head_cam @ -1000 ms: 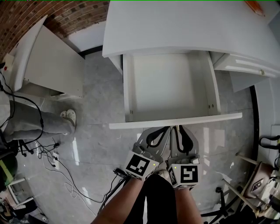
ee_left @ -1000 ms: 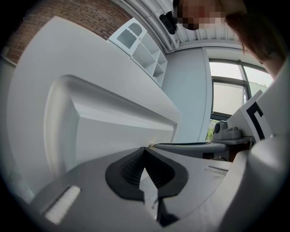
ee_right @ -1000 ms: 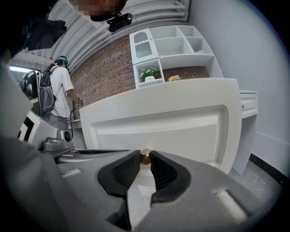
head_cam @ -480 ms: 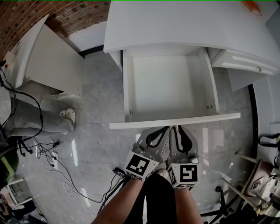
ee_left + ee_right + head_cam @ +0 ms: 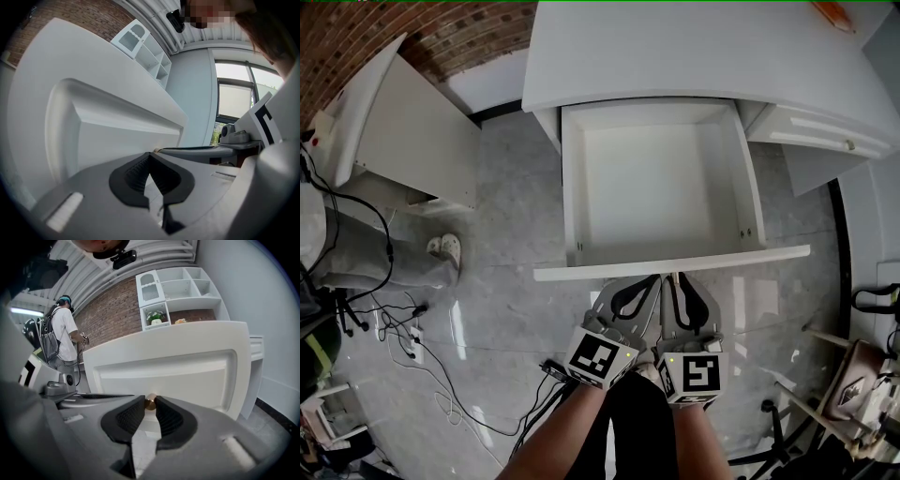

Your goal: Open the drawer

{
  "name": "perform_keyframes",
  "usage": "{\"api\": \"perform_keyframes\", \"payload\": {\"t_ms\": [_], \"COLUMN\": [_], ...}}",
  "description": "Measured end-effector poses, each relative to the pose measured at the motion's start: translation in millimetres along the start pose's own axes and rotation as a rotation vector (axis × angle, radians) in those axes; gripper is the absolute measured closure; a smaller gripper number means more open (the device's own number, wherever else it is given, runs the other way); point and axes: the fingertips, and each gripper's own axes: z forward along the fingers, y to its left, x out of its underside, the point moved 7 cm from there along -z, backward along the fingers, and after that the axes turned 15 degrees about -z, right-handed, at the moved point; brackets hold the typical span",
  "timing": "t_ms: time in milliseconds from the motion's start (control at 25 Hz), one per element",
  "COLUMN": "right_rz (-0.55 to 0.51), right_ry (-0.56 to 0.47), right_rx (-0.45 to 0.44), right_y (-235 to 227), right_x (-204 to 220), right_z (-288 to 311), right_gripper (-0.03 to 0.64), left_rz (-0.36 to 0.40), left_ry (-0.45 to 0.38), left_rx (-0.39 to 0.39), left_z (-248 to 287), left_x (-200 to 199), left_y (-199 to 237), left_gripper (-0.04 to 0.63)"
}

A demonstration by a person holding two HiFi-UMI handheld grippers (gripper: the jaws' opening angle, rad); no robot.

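White drawer (image 5: 656,187) sits in the middle of the head view, drawn far out from under the white desk (image 5: 694,56), with its inner bottom in sight right to the back wall. Its front panel (image 5: 675,262) runs across the frame just above my two grippers, which lie side by side at lower centre.

My right gripper (image 5: 679,280) has its jaws closed on the small brass knob (image 5: 150,402) at the middle of the panel. In the right gripper view the knob is pinched at the very tips of the dark ribbed pads (image 5: 129,417).

My left gripper (image 5: 649,281) lies just beside the right one. In the left gripper view its jaws meet at the tips and grip nothing, and the panel's recessed face fills the upper left of that frame.

Grey marbled floor (image 5: 506,309) spreads below the drawer. At the left edge of the head view I see a person's leg (image 5: 384,267) in grey trousers with a pale slipper (image 5: 448,248). Black cables (image 5: 441,375) trail across the lower left. A white cabinet (image 5: 403,131) stands at upper left, against a brick wall (image 5: 459,28).
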Motion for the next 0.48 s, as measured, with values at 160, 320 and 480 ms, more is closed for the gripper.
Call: {"api": "perform_keyframes", "payload": {"t_ms": [160,320,480], "right_rz": [0.004,0.001,0.003], "right_ry": [0.002,0.001,-0.001], "right_rx": [0.001,0.000,-0.005], "right_y": [2.0,3.9,4.4], "right_x": [2.6,3.8,4.7], "right_z": [-5.7,-8.9,-10.6], "right_gripper": [0.546,0.546,0.545], "left_rz": [0.000,-0.010,-0.002], "left_ry": [0.000,-0.001,0.002], "left_rx": [0.006,-0.001,-0.005], "left_z": [-3.7,-6.8,-8.4], "left_x": [2.5,2.7,6.1], "left_y": [-3.1,-5.6,-6.4], "left_gripper": [0.603,0.603,0.603]}}
